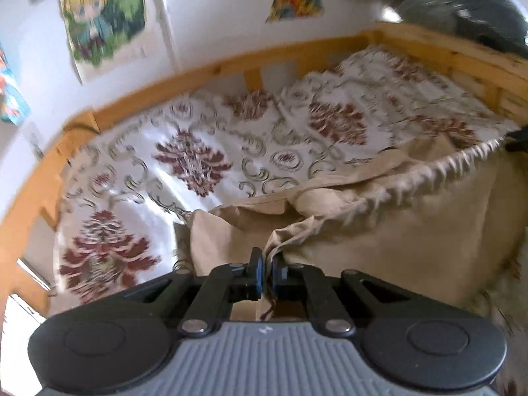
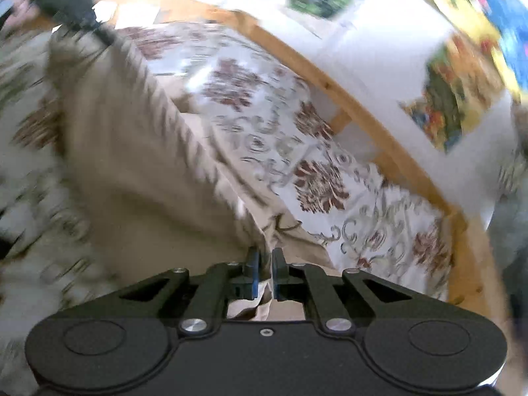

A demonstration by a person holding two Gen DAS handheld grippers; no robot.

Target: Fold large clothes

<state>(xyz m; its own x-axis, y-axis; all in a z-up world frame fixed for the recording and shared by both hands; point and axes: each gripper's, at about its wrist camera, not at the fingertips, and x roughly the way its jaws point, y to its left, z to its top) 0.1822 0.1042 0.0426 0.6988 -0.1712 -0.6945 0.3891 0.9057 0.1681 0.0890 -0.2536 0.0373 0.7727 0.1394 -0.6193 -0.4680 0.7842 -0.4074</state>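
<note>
A large beige garment [image 1: 396,231] with a gathered elastic waistband hangs stretched above the bed. My left gripper [image 1: 266,264] is shut on a bunched corner of it. The waistband runs off to the right, where the dark tip of the other gripper [image 1: 516,138] holds the far end. In the right wrist view my right gripper [image 2: 266,265] is shut on the beige garment [image 2: 138,178] at a corner, and the cloth stretches up left to the left gripper [image 2: 66,0], held by a hand. Both views are blurred by motion.
A bedspread [image 1: 204,151] with dark red floral motifs covers the bed. A wooden bed rail [image 1: 211,69] runs along a white wall with colourful posters [image 1: 102,13]. The same bed rail [image 2: 363,112] and posters [image 2: 452,105] appear in the right wrist view.
</note>
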